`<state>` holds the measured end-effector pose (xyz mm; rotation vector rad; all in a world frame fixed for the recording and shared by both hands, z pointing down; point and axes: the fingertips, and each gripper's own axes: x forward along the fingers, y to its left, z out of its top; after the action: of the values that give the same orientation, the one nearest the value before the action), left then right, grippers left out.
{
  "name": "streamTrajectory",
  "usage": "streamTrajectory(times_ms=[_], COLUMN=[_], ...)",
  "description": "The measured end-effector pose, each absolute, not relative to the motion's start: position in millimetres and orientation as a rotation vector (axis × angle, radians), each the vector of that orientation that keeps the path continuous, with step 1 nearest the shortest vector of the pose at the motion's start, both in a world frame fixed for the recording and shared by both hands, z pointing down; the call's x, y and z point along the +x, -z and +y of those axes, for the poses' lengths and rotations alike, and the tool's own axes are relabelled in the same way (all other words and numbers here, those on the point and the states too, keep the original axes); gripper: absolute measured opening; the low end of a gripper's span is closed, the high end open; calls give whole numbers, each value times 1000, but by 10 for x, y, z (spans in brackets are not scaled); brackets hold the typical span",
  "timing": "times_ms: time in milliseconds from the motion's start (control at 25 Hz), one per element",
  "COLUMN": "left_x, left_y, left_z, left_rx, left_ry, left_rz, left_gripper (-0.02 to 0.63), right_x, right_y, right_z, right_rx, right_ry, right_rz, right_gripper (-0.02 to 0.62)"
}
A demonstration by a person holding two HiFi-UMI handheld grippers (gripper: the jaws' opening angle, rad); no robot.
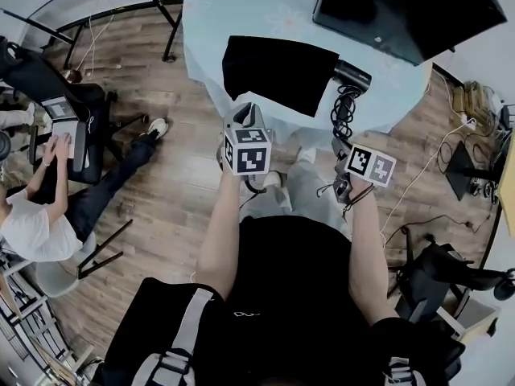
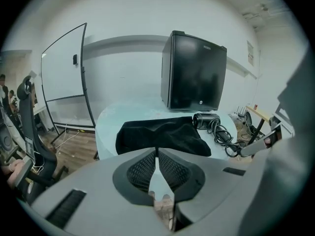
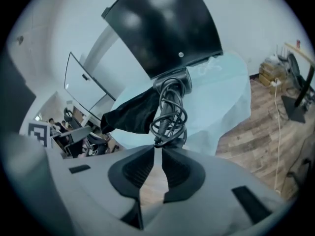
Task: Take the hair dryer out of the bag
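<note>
The dryer (image 1: 352,75) lies on the desk (image 1: 209,22), out of the bag (image 1: 273,72) and just beside its right edge; whether the two touch I cannot tell; the task looks as good as done.

The left gripper (image 2: 157,154) has its jaws clenched tip to tip on nothing, aimed at the bag from short of the desk; the right gripper (image 3: 157,150) has its jaws released by a narrow slit, with nothing pinched between them; the cord (image 1: 346,107) coils right in front of those tips, and contact there cannot be made out.

What could go wrong, as I judge it: the coil hangs over the desk's edge, so its weight could drag the dryer toward that edge; a loop could catch on a right jaw tip as that hand pulls away, tugging the dryer off the desk; a sweep of the left gripper across the bag could push the cloth against the dryer and nudge it toward the drop.

Count: one dryer, one cord, one bag, one desk, one black box (image 1: 410,6) at the desk's far side, two grippers.
</note>
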<state>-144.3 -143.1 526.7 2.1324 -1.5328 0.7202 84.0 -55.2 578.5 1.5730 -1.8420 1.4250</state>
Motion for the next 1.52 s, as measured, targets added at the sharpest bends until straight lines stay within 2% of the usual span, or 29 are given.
streamTrajectory(times_ms=[120, 440, 600, 680, 1000, 1520], left_x=[-1295, -881, -681, -568, -155, -238], left_y=[-5150, -4840, -4629, -4457, -3761, -2753], left_z=[-1410, -1515, -1644, -1731, -1864, -1945], left_rx=[2176, 2298, 2367, 2407, 2660, 2790], left_ry=[-677, -576, -531, -487, -316, -86], left_rz=[-1512, -1431, -1407, -1399, -1291, -1356], left_gripper=[15, 15, 15, 14, 14, 14], right_x=[943, 1120, 1165, 1134, 998, 760], right_y=[-5752, -5454, -5033, -4749, -3954, -2640], right_z=[-485, -471, -782, -981, -1455, -1744], right_rx=[1546, 1520, 1627, 1676, 1819, 1928], right_ry=[-1310, -1145, -1048, -966, -737, -232], right_rz=[-1778, -1734, -1871, -1980, -2259, -2501], right_gripper=[55, 60, 55, 11, 8, 5])
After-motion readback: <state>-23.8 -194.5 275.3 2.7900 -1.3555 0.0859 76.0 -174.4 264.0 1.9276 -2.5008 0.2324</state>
